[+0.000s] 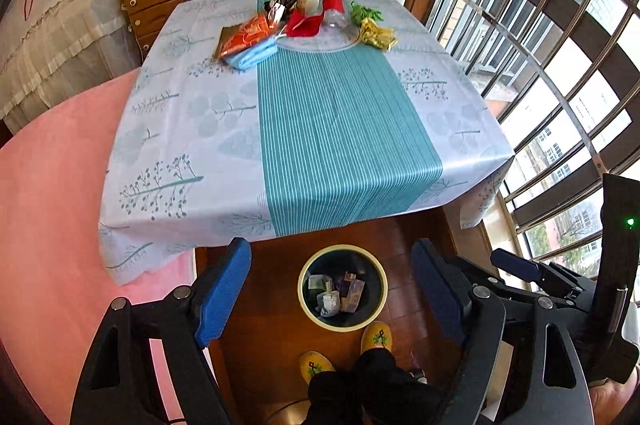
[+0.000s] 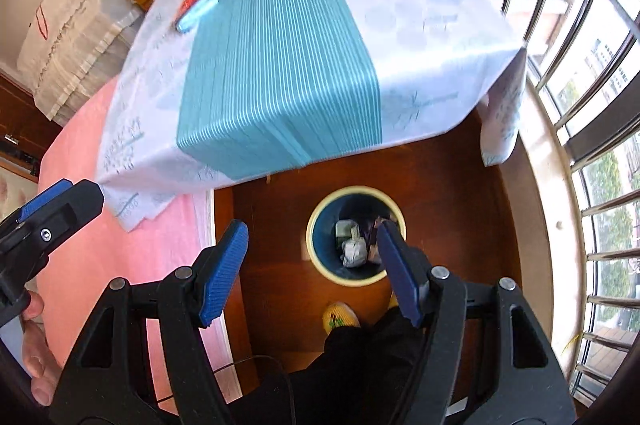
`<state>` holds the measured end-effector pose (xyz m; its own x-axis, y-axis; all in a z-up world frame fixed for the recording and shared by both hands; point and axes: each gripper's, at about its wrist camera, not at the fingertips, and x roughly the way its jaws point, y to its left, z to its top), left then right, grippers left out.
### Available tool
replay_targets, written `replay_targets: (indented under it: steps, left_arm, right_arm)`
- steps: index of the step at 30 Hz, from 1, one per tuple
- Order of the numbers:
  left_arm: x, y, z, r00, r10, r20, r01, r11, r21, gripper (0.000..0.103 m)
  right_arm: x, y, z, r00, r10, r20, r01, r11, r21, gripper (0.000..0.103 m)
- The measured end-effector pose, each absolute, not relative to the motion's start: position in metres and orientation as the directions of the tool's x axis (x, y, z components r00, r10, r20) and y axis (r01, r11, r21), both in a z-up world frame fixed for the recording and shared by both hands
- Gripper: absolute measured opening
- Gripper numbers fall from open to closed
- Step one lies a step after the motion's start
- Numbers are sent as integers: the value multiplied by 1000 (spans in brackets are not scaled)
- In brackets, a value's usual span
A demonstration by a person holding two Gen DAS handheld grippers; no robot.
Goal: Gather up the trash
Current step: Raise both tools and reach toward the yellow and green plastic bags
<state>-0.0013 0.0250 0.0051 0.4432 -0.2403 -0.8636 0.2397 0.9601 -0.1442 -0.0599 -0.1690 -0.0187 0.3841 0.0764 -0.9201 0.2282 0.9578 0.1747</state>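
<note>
Both the left gripper point(image 1: 332, 289) and the right gripper point(image 2: 312, 273) hang over the bin point(image 1: 342, 287) on the floor, jaws spread wide and empty, so nothing is being carried. Some trash already lies in the bin, directly beyond the jaws. The remaining trash pile point(image 1: 304, 21) sits well ahead of the jaws at the far end of the surface point(image 1: 344, 129). The person's slippers point(image 1: 376, 337) stand just beside the bin.
</note>
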Motion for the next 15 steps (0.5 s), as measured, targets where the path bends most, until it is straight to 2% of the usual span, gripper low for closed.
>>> replay_targets:
  steps: [9,15]
  left_arm:
    - [22,26,62,519,-299,-801,301,941,-156,74]
    - [48,10,89,565,-310,-765,331,934,-134,74]
  right_arm:
    - [-40,-169,60,538,-15,-843,203,973,112,64]
    - [-22,-165,98,615,-62,-786,174,983,59,64]
